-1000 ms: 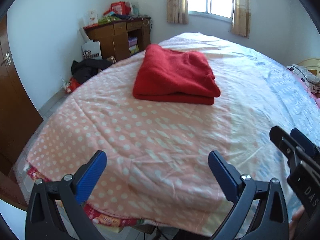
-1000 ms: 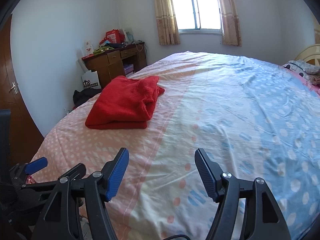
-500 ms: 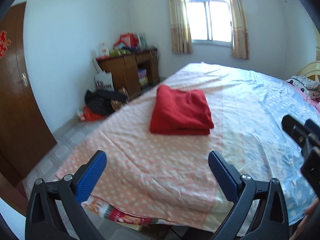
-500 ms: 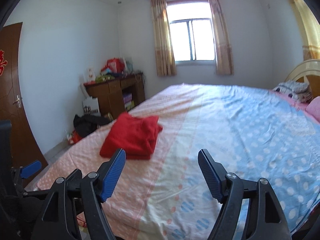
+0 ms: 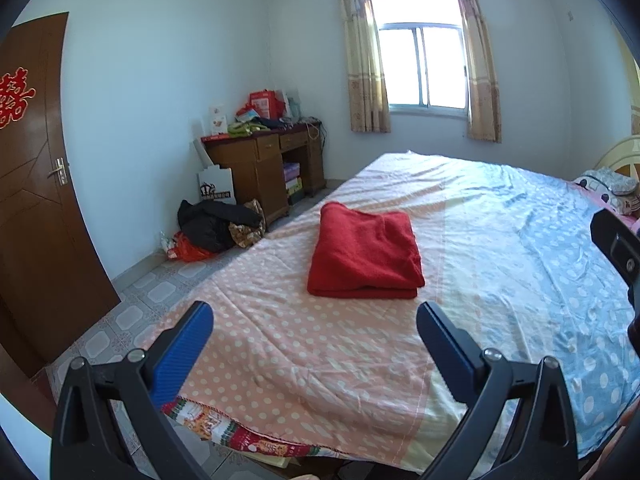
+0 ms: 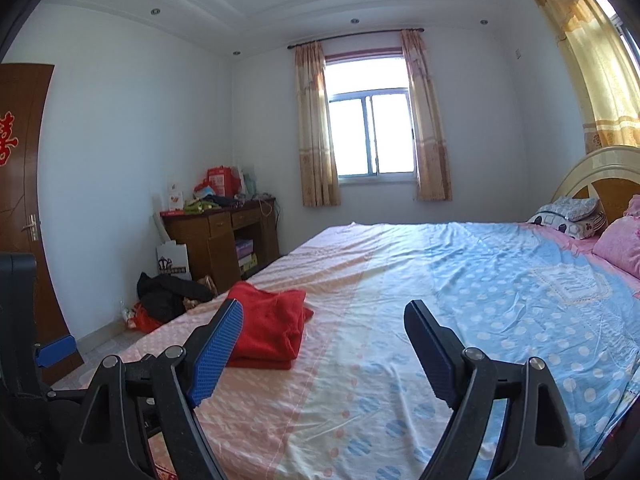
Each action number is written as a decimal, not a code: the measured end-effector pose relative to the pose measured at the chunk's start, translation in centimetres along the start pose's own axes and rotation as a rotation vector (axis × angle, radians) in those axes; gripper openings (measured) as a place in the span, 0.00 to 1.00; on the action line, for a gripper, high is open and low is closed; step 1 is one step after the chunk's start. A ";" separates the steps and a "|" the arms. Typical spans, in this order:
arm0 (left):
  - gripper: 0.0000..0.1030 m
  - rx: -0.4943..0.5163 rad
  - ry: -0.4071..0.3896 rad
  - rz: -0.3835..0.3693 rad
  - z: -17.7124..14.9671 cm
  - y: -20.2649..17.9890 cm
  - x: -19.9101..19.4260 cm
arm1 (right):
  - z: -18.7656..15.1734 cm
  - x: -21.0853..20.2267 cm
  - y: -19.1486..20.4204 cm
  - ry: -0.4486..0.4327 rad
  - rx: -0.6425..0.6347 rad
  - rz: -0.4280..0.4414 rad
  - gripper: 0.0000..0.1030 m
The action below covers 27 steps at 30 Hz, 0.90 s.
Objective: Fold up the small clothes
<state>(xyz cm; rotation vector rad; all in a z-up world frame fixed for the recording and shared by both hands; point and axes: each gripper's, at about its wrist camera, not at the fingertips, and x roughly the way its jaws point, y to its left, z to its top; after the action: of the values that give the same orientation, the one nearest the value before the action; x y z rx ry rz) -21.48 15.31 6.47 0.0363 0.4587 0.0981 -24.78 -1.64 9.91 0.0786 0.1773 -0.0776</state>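
A: Nearest to us, the left gripper [image 5: 314,338] hangs with its jaws spread wide and nothing between them; its ribbed blue pads [image 5: 182,354] sit on black angular arms.

B: The right gripper [image 6: 322,344] is the same: spread apart, empty, dimpled blue pads [image 6: 216,354] on black arms. Both hang over the near edge of the bed [image 5: 280,360], clear of the cloth.

A: Taking the bed as our landmark, its sheet is thin and lightly creased, pink with pale dots on the door side and blue with white dots on the headboard side. A printed red-and-green edge shows under the near hem in our left view only.

B: The red garment [image 5: 366,254] lies on the pink half, beyond both grippers and apart from them. It is thick, fuzzy and folded into a squarish stack of layers. In the right view [image 6: 272,330] the left pad partly covers it.

A: Off the bed's left side, on the tiled floor, we see a heap of black clothing [image 5: 214,222], then a wooden desk [image 5: 266,168] piled with boxes.

B: A brown panelled door [image 5: 36,184] stands left of the bed.

A: Past the bed's far end is a window [image 6: 370,138] with patterned beige curtains.

B: Only our right view shows the arched cream headboard [image 6: 596,178], the pink pillow [image 6: 622,246] and the stepped ceiling. The left view shows more floor, and the other gripper's black body at its right edge.
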 end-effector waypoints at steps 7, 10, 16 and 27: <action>1.00 -0.002 -0.061 0.016 0.8 0.4 -1.5 | 0.7 -1.1 -0.1 -0.044 0.009 0.004 0.82; 1.00 0.005 -0.076 0.020 0.9 0.3 -1.9 | 0.9 -1.6 -0.2 -0.063 0.010 0.004 0.83; 1.00 0.014 -0.085 0.024 1.0 0.0 -2.1 | 1.1 -2.0 -0.3 -0.086 0.012 -0.004 0.85; 1.00 0.005 -0.083 0.017 1.0 0.1 -2.4 | 1.1 -2.0 -0.1 -0.079 0.010 -0.003 0.86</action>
<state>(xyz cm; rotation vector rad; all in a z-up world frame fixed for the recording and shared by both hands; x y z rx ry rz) -23.15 15.11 8.44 0.0492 0.3757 0.1120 -26.53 -1.75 11.37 0.0854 0.0986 -0.0850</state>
